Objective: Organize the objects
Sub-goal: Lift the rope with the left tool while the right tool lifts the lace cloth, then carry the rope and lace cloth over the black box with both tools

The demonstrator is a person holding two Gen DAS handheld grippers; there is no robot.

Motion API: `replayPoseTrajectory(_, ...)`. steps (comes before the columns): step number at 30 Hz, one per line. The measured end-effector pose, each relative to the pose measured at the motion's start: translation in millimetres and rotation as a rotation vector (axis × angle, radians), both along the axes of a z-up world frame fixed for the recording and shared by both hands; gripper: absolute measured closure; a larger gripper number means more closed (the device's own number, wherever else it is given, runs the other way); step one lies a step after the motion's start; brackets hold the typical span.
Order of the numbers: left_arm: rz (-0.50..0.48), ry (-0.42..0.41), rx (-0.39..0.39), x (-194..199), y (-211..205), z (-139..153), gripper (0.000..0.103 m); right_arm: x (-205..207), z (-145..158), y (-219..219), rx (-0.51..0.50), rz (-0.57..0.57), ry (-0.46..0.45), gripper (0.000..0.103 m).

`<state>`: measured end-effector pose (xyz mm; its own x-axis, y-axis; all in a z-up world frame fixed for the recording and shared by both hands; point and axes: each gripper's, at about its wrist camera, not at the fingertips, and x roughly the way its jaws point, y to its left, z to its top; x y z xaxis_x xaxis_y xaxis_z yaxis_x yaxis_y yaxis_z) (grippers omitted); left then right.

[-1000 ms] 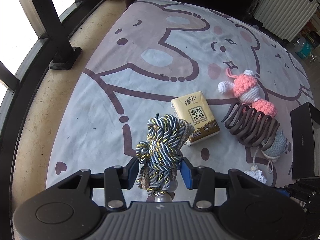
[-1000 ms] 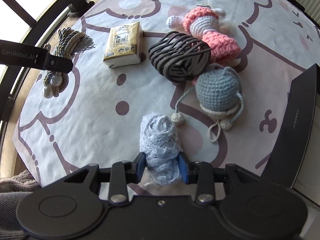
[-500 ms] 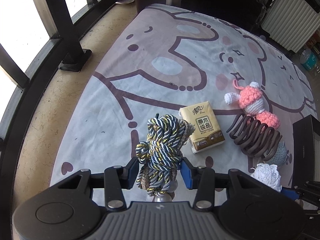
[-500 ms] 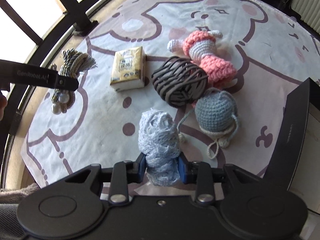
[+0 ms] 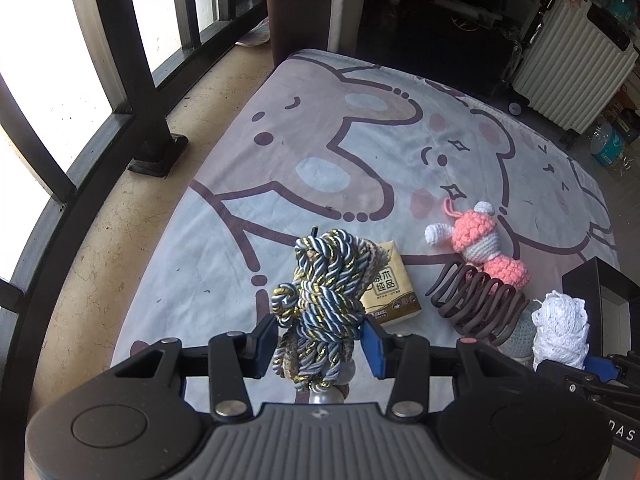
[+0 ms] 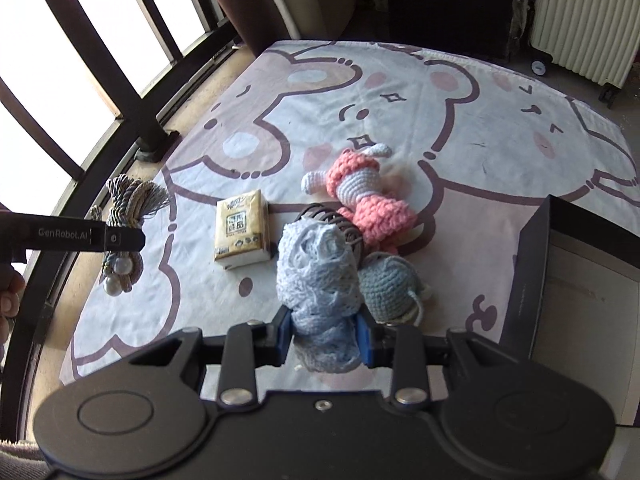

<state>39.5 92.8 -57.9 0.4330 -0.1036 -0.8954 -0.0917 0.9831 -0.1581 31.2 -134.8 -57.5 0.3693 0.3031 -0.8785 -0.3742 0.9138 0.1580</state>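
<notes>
While both grippers have risen clear of the cartoon-bear blanket [image 6: 400, 80] since a second ago, the ground below has shrunk in both views and more of the room beyond its far edge shows. That lift suggests both pickups are done and the carry is starting, probably toward the black box [image 6: 532, 272] at the blanket's right edge, whose open interior faces the right gripper; that destination is my guess.

On the blanket, unmoved over the last second, lie the pink crocheted doll [image 6: 360, 196] near the middle, the brown hair claw [image 5: 476, 304] just in front of it, the grey-blue crocheted ball [image 6: 388, 284] touching the claw, and the tissue pack [image 6: 240, 234] to their left. These four are still to be sorted.

The left gripper [image 5: 320, 340] has its blue pads pressed against the braided cord tassel [image 5: 324, 300], blue-grey and gold with a pearl bead hanging beneath, held in the air above the blanket's near left corner. The right gripper [image 6: 324, 336] is clamped on the pale blue lace bundle [image 6: 316, 276], carried above the near edge, close to the box wall.
</notes>
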Motion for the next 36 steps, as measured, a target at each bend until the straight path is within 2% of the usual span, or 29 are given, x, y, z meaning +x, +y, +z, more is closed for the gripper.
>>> replayPoseTrajectory(14,-0.064,-0.039,0.033,5,-37,31,0.057,8,31,-37,0.050,-0.144,-0.063,0.069)
replayPoseTrajectory(22,-0.085,-0.076,0.025,12,-62,55,0.057,11,53,-57,0.071,-0.203,-0.095,0.069)
replayPoseTrajectory(29,-0.124,-0.113,0.016,17,-99,73,0.057,15,70,-73,0.068,-0.233,-0.133,0.069)
replayPoseTrajectory(36,-0.177,-0.120,0.010,25,-144,75,0.057,16,72,-107,0.076,-0.306,-0.160,0.069)
